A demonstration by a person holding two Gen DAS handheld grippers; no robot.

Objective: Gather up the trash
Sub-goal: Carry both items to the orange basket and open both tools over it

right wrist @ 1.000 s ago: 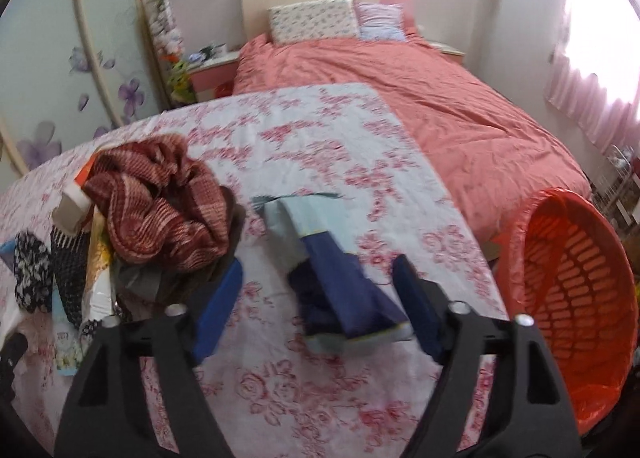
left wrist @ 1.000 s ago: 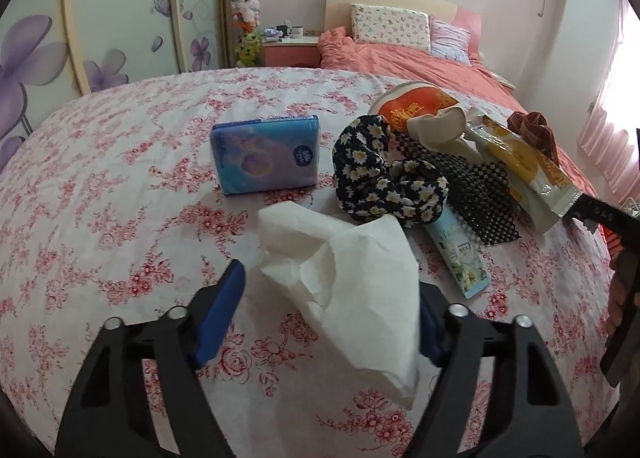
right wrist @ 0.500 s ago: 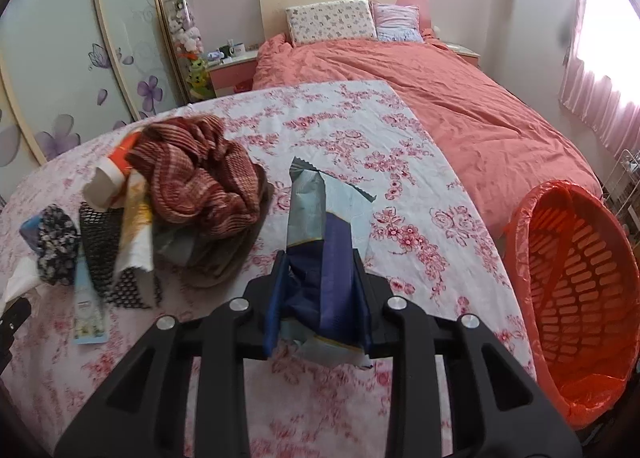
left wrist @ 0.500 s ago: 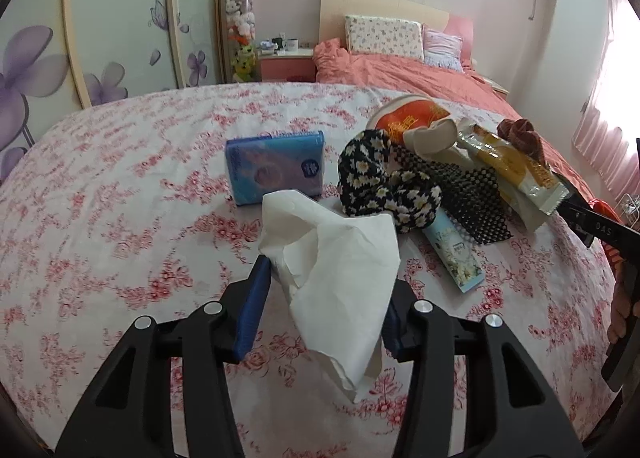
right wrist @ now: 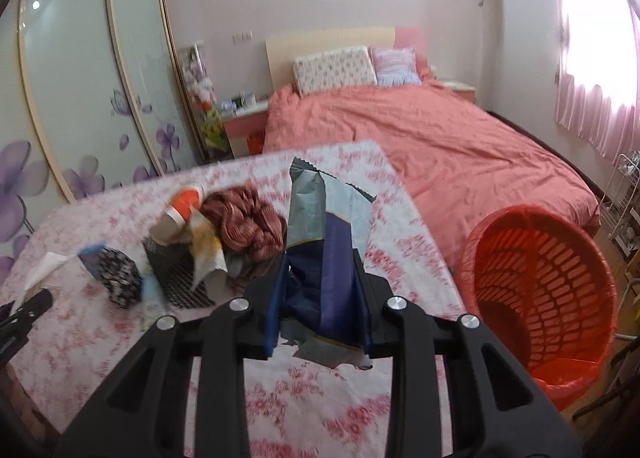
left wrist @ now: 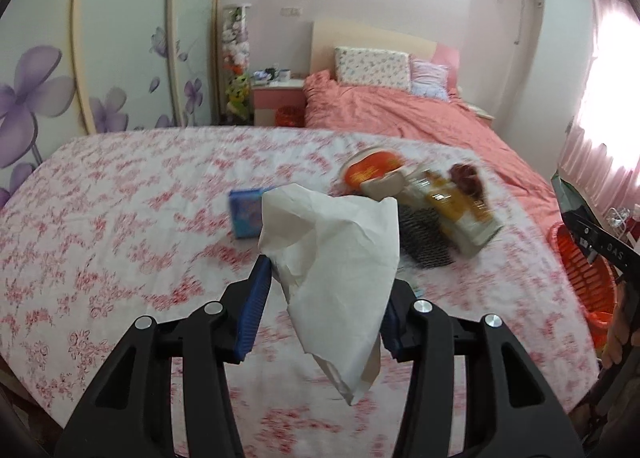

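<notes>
My left gripper (left wrist: 326, 278) is shut on a crumpled white tissue (left wrist: 340, 254) and holds it above the floral tablecloth (left wrist: 120, 218). In the right wrist view my right gripper (right wrist: 320, 278) is shut on a grey and dark blue snack wrapper (right wrist: 324, 226), lifted off the cloth. An orange trash basket (right wrist: 540, 290) with a red liner stands on the floor to the right of the table; its rim (left wrist: 584, 270) also shows in the left wrist view. The tissue (right wrist: 44, 266) and the left gripper's tip (right wrist: 28, 310) appear at the far left of the right wrist view.
A pile lies on the table: a blue tissue pack (left wrist: 246, 214), an orange cup (left wrist: 372, 170), a yellow wrapper (left wrist: 456, 206), a black mesh piece (left wrist: 424, 238), a red knitted cloth (right wrist: 244, 222) and a daisy-print item (right wrist: 120, 278). A pink bed (right wrist: 440, 138) is behind.
Both grippers closed on their items and rose: the left lifted the tissue off the cloth, the right lifted the wrapper and swung toward the orange basket.
</notes>
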